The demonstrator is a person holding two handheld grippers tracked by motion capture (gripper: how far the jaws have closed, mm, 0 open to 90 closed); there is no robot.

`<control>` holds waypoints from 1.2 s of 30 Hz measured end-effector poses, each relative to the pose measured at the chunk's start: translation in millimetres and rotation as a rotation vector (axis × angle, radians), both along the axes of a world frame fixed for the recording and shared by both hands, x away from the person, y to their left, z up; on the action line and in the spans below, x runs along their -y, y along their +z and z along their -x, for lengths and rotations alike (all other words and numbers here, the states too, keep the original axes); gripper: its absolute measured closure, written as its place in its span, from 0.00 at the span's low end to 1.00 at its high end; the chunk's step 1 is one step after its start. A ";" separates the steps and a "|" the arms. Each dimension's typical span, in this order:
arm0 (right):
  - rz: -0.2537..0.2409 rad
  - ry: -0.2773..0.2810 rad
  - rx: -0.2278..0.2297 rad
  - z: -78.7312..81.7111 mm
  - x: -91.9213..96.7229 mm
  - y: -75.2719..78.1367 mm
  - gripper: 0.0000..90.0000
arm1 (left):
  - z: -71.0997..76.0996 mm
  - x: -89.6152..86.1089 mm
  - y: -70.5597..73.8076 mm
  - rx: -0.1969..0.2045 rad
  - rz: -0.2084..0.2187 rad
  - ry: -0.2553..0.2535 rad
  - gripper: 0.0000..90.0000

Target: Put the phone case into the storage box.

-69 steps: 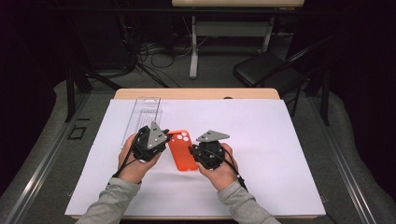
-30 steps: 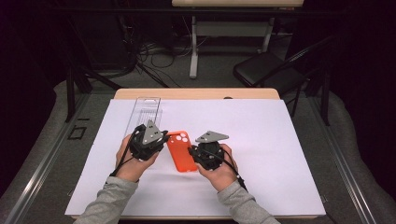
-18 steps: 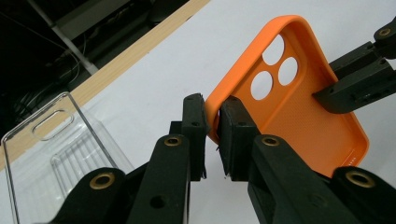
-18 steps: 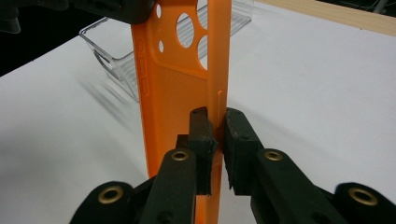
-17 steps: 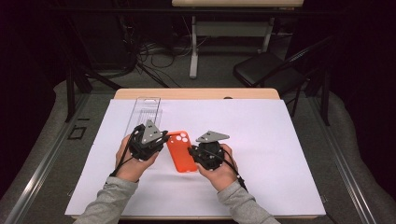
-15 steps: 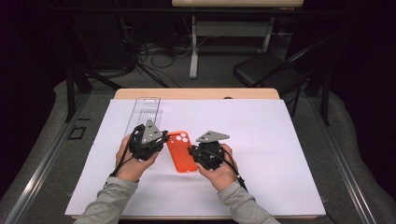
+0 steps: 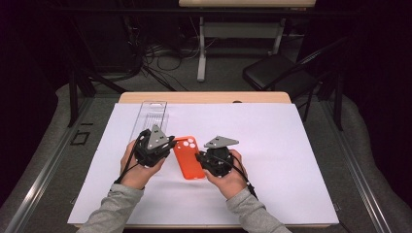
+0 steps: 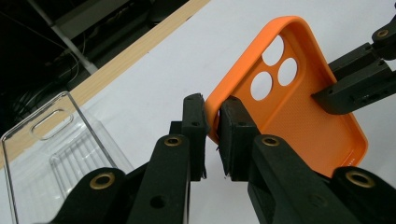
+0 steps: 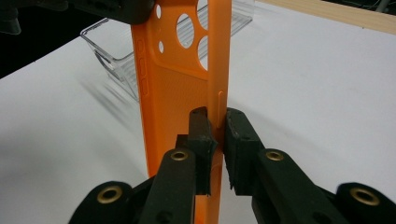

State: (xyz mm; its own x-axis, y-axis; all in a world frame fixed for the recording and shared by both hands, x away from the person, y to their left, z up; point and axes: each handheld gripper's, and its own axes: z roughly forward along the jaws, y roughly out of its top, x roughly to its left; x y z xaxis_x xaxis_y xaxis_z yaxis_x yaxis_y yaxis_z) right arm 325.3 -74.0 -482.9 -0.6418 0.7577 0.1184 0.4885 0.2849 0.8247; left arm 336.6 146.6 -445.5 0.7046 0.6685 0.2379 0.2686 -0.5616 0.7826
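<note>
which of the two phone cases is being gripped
The orange case, held by both grippers' jaws; the clear case lies untouched farther back on the table.

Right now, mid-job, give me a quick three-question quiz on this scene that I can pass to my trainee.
1. True or false: the left claw is shut on a side wall of the orange soft-plastic phone case.
2. Which part of that case does the right claw grip? A) the camera cut-outs B) a long side wall C) nothing
3. Fill in: the clear plastic tray lies on the white sheet nearer the person's ____ hand.

Key: 1 true; 2 B; 3 left.
</note>
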 end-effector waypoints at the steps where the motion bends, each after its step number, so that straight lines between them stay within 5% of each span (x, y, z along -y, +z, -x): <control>1: 0.000 0.000 0.000 0.0 0.0 0.0 0.91 | 0.0 -0.1 0.0 0.000 0.000 0.000 0.90; 19: -0.027 0.008 0.005 0.3 0.4 0.4 0.77 | -4.8 -3.9 -2.9 -0.007 -0.005 0.009 0.90; 29: -0.023 0.042 0.084 2.5 1.9 4.3 0.64 | -7.9 -9.4 -2.5 0.000 -0.007 0.023 0.90; 36: -0.028 0.046 0.088 2.4 7.3 7.1 0.62 | -10.1 -14.9 -0.5 -0.021 0.011 0.035 0.90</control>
